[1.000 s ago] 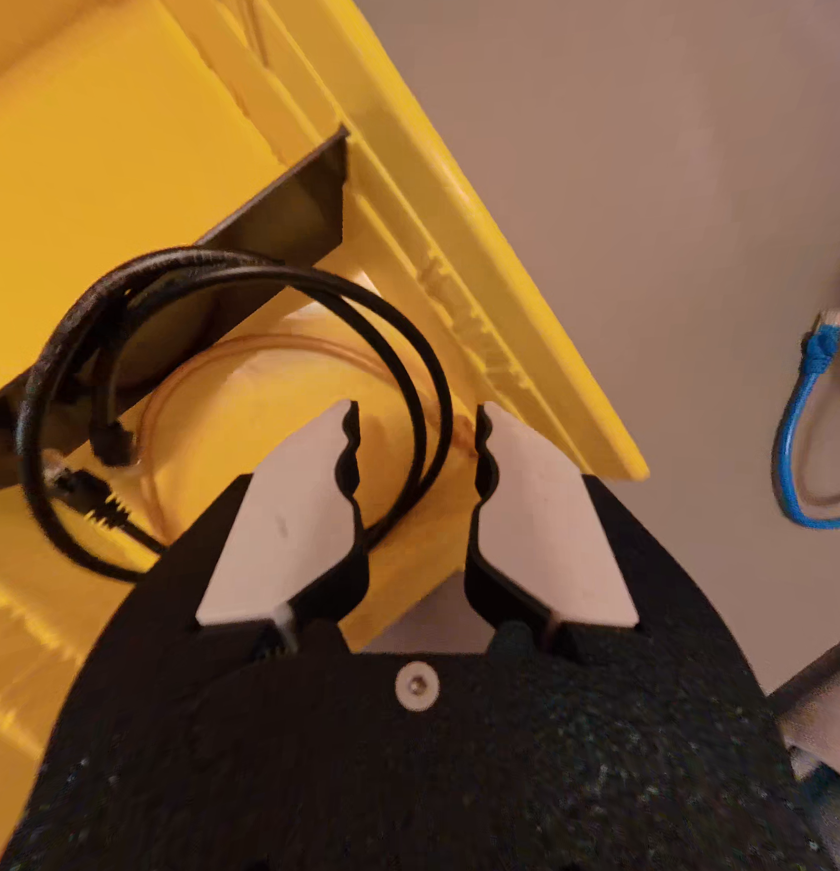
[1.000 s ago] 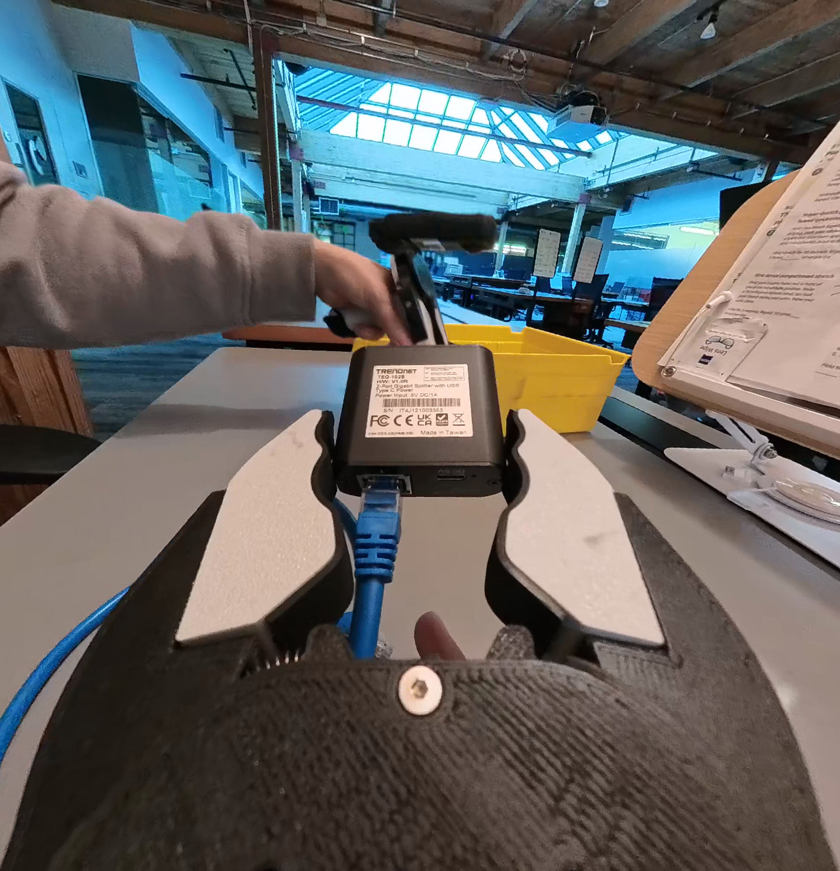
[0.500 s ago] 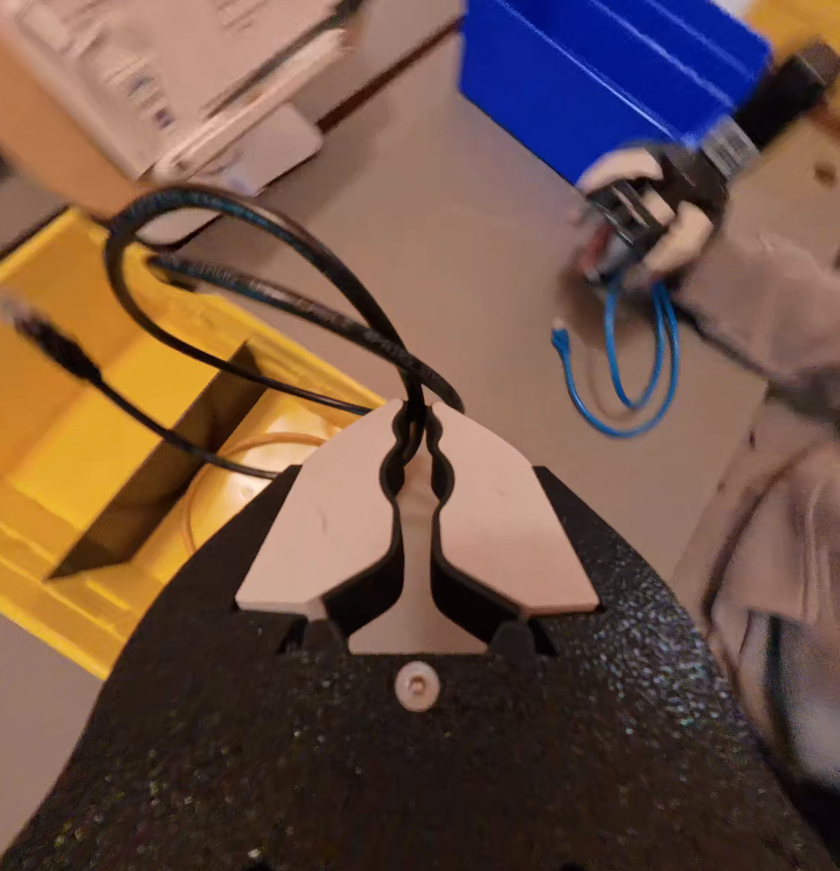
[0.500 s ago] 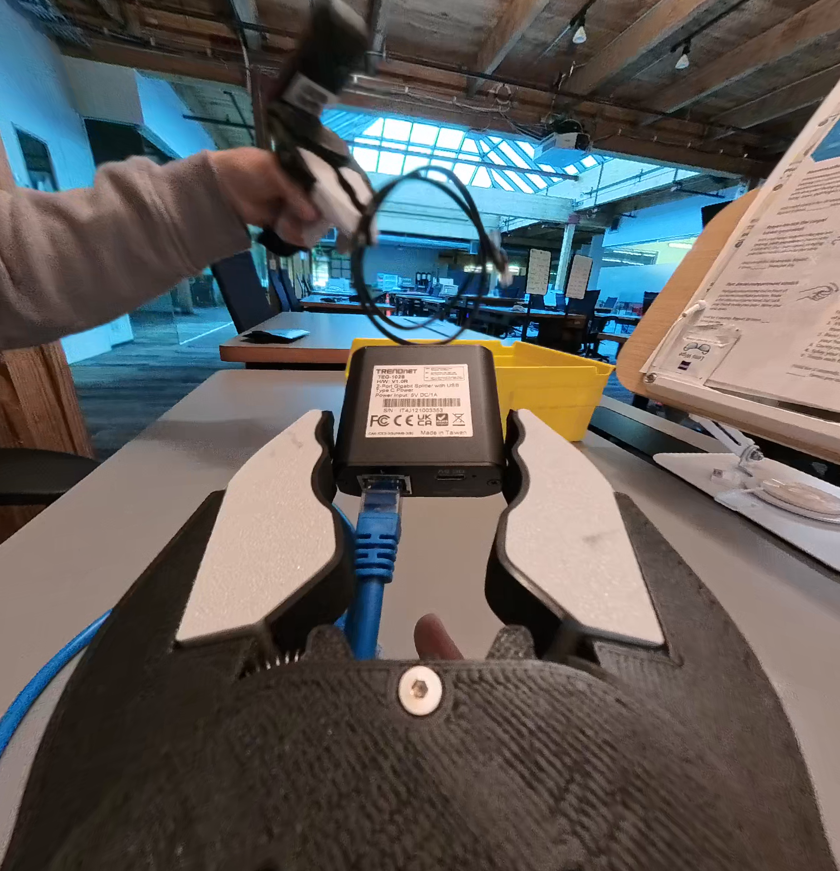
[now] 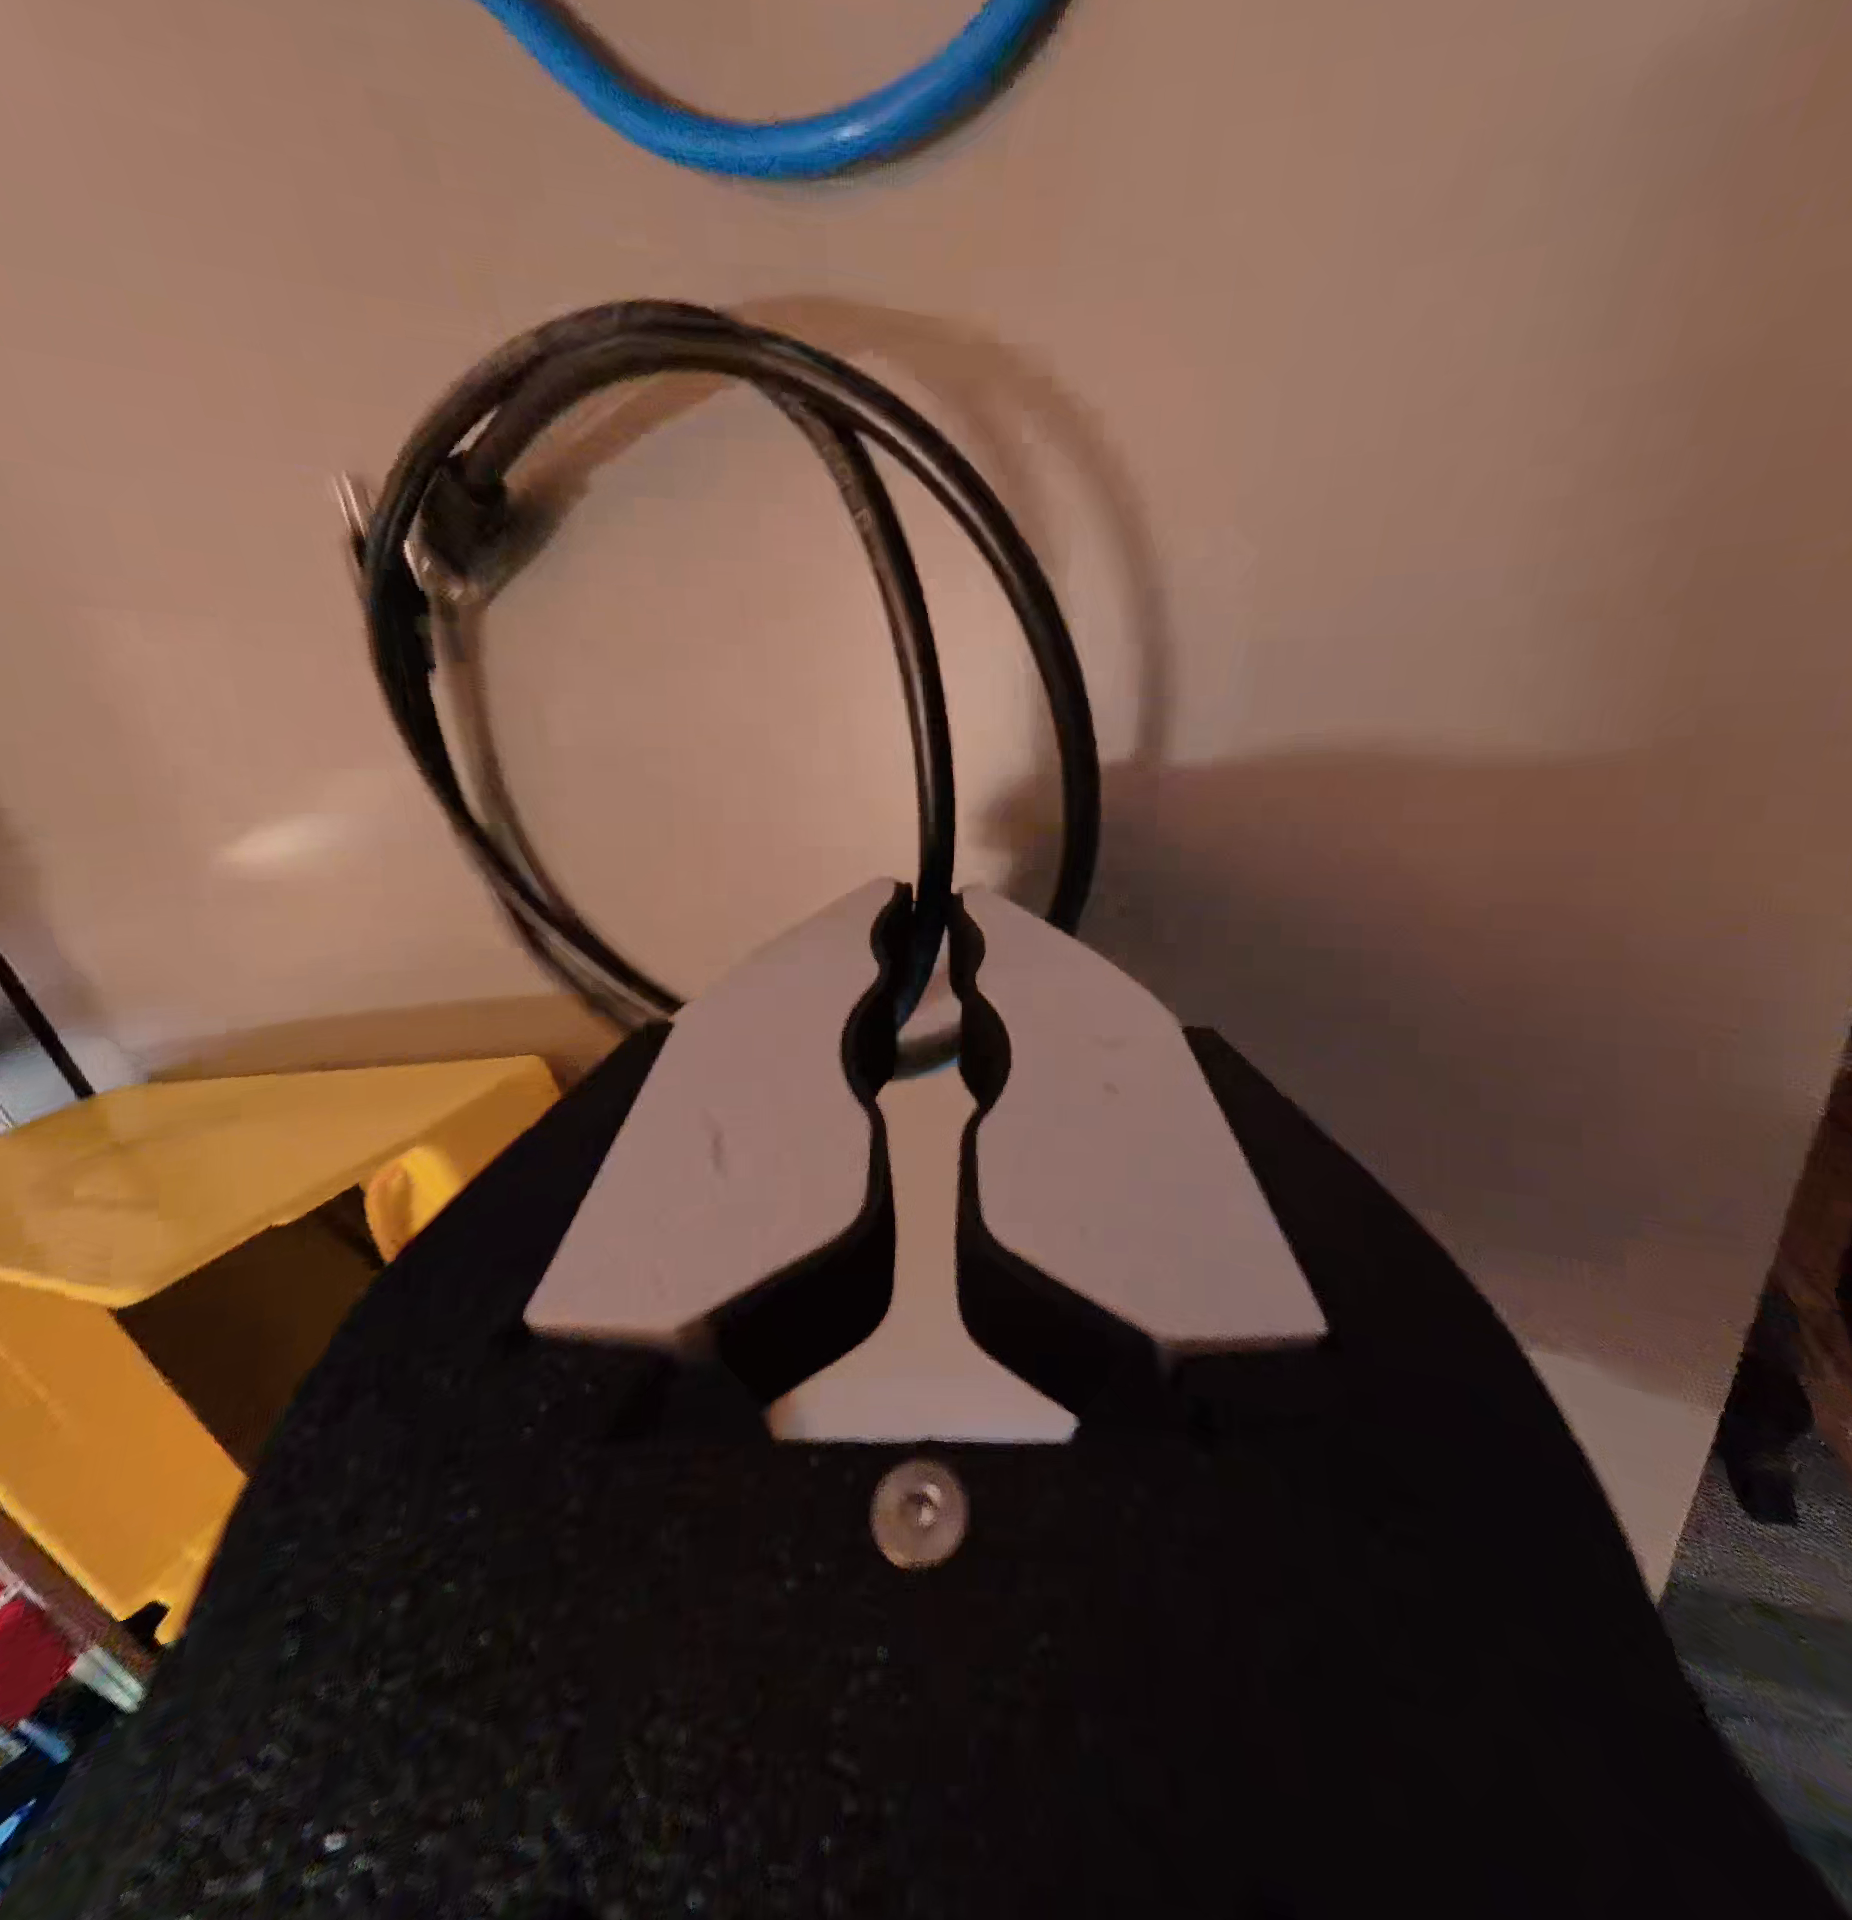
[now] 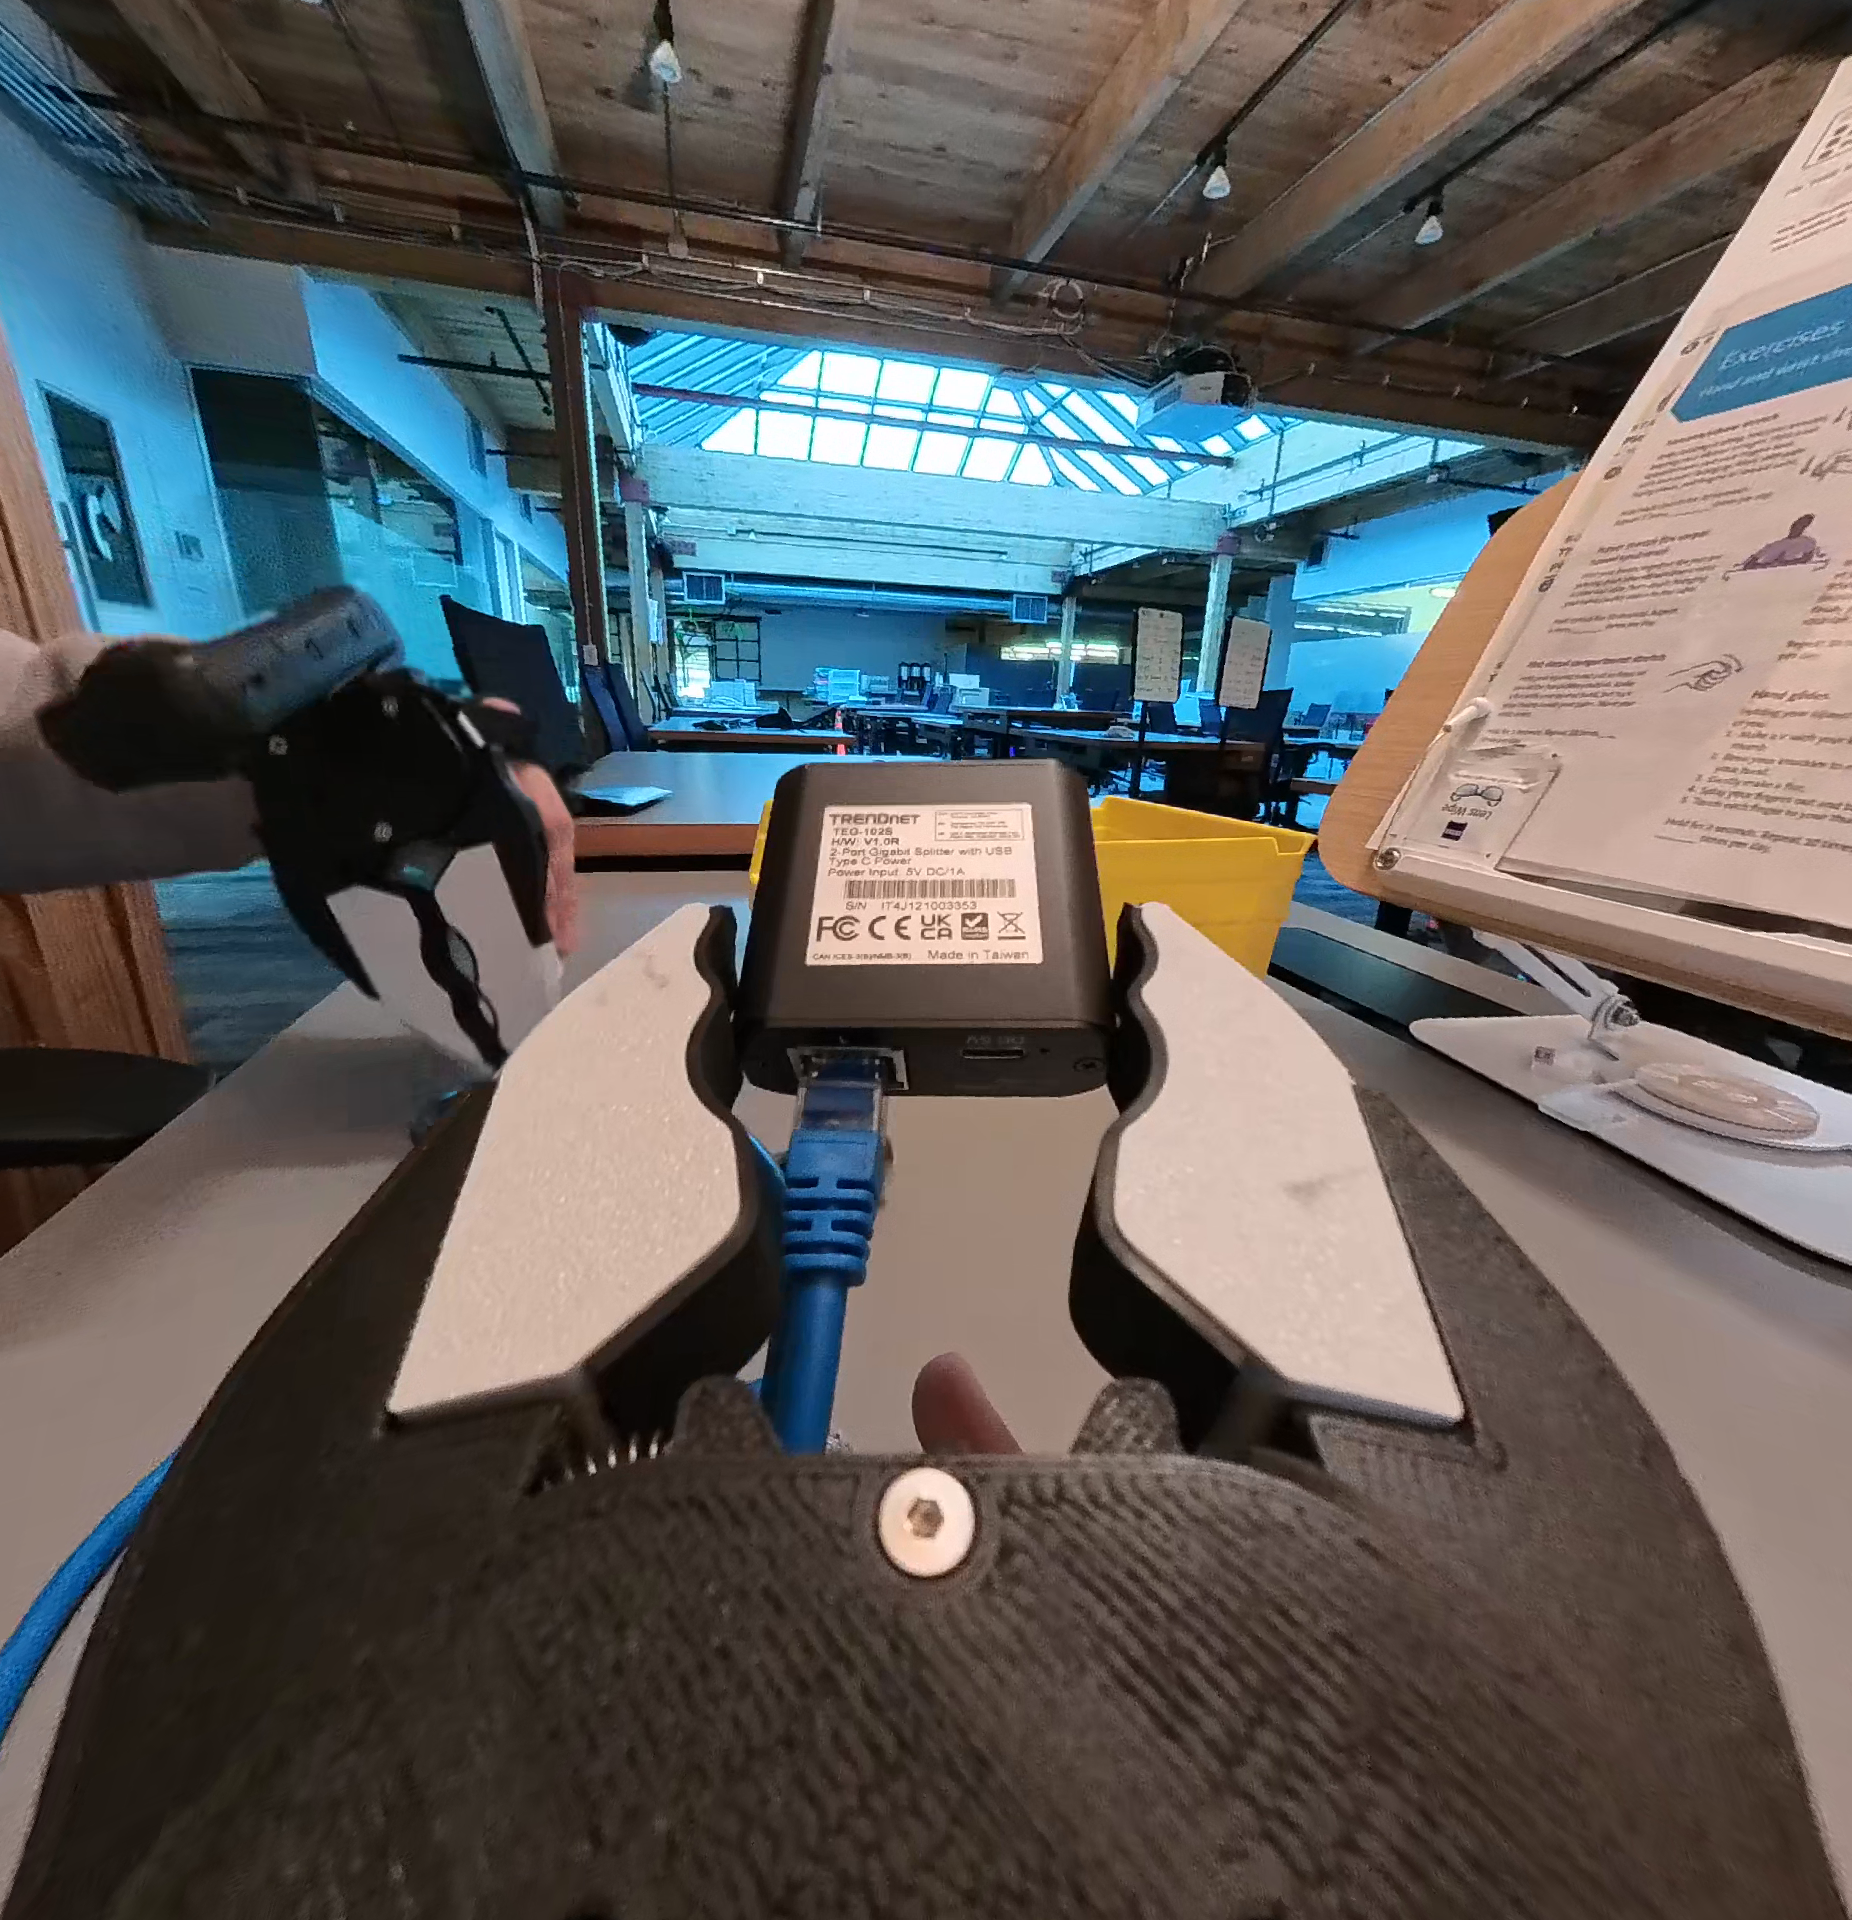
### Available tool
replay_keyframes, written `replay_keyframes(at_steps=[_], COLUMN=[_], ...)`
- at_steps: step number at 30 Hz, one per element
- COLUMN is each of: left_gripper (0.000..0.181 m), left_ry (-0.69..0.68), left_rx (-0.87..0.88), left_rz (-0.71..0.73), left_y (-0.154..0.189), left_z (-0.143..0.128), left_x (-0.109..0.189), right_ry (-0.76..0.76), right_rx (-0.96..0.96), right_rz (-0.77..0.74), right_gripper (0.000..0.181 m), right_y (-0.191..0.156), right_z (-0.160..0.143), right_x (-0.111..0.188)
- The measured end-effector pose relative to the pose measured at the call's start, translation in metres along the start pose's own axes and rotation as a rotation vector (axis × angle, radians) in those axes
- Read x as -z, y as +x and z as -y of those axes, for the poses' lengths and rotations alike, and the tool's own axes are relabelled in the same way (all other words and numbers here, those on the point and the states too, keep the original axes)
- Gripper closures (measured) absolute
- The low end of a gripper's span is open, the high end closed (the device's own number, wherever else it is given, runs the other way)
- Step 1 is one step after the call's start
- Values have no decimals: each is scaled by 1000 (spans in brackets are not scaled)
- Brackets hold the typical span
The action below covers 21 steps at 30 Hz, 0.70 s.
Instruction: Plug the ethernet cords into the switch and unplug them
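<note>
Between the left gripper (image 5: pixel 930 914) tips, clamped tight, hangs the coiled black cord (image 5: pixel 693 644) over the table (image 5: pixel 1421 416). The right gripper (image 6: pixel 922 997) squeezes the switch (image 6: pixel 927 914), with the blue cord (image 6: pixel 834 1174) already plugged in. Next, I'd guess, the black plug (image 5: pixel 460 540) must be regripped and lined up with a free port.
</note>
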<state>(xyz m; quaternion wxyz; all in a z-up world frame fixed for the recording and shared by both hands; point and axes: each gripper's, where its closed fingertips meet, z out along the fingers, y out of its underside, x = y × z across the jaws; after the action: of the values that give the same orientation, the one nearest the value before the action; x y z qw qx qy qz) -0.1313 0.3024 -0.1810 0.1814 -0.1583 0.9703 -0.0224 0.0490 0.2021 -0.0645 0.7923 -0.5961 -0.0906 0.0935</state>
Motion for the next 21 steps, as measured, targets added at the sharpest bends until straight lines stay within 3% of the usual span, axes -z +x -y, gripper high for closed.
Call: replay_keyframes(at_steps=[6,9,11,13,15,17,21], left_gripper=[174,160,153,152,154,153,150], left_ry=[80,155,232,325,386,411,415], left_rx=[44,149,293,541,857,1083,1176], left_rz=[-24,-122,-203,-155,-122,-200,-257], left_y=[10,19,20,-5,-32,-42,-53], left_z=[-1,2,10,25,38,49,68], left_x=[-2,9,22,31,26,11,-23], right_ry=[-21,-29,-24,-20,-25,-28,-20], right_rx=[14,18,12,6,6,10,15], right_rz=[10,12,10,13,35,69,138], right_gripper=[110,110,110,110,111,110,111], right_y=[-3,-3,-2,-2,-5,-9,-18], right_z=[-3,-4,-3,-3,-3,-4,-3], right_x=[-2,-3,-2,-2,-3,-3,-1])
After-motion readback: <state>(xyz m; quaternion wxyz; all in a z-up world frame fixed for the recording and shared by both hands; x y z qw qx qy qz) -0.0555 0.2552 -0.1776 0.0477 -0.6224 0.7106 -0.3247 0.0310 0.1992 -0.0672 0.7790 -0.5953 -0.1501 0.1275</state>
